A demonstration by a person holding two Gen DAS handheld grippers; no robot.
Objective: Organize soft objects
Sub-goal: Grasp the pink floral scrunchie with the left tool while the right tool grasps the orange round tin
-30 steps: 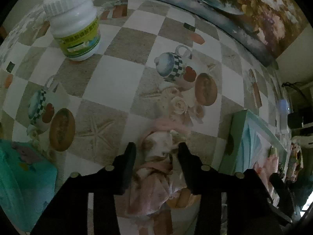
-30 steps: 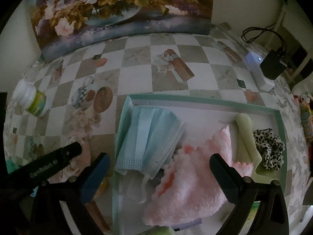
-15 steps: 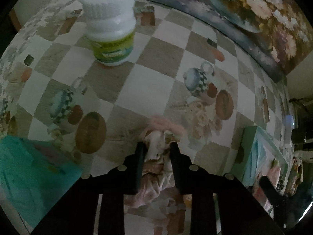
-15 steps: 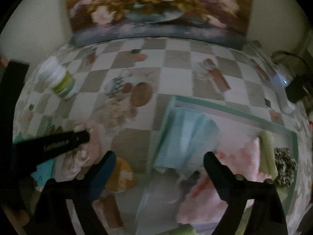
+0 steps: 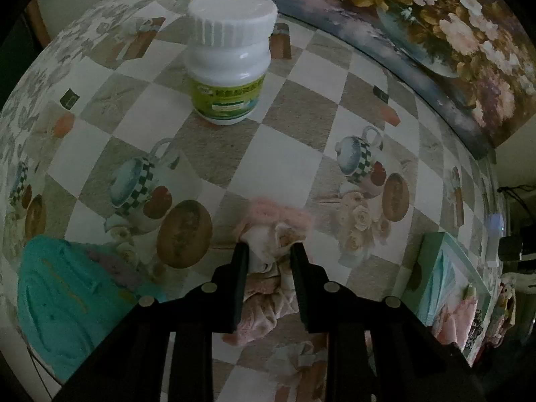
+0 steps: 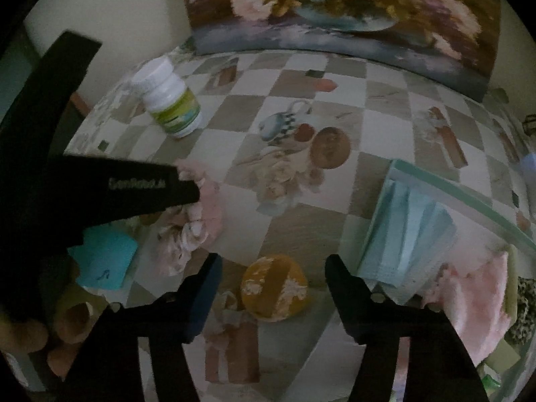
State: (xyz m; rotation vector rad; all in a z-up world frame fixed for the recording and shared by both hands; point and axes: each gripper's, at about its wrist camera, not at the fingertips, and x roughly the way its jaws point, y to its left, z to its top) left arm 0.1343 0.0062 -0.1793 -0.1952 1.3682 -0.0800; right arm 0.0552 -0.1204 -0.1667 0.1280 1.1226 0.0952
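Observation:
My left gripper (image 5: 269, 251) is shut on a pink and cream soft cloth toy (image 5: 268, 234) and holds it over the checkered tablecloth; it also shows in the right wrist view (image 6: 197, 214) under the left gripper's finger (image 6: 140, 187). My right gripper (image 6: 271, 261) is open and empty, over an orange round object (image 6: 274, 286). The green tray (image 6: 469, 194) at the right holds a blue face mask (image 6: 408, 234), a pink fluffy cloth (image 6: 479, 298) and a leopard scrunchie (image 6: 524, 305).
A white pill bottle with a green label (image 5: 231, 60) stands at the back. A teal item (image 5: 67, 301) lies at the left front. A flower painting (image 6: 335, 10) leans along the back edge. A white device (image 5: 495, 234) lies far right.
My left gripper has closed on the soft toy and lifted it toward the pill bottle. My right gripper has swung left from above the tray to over the orange object.

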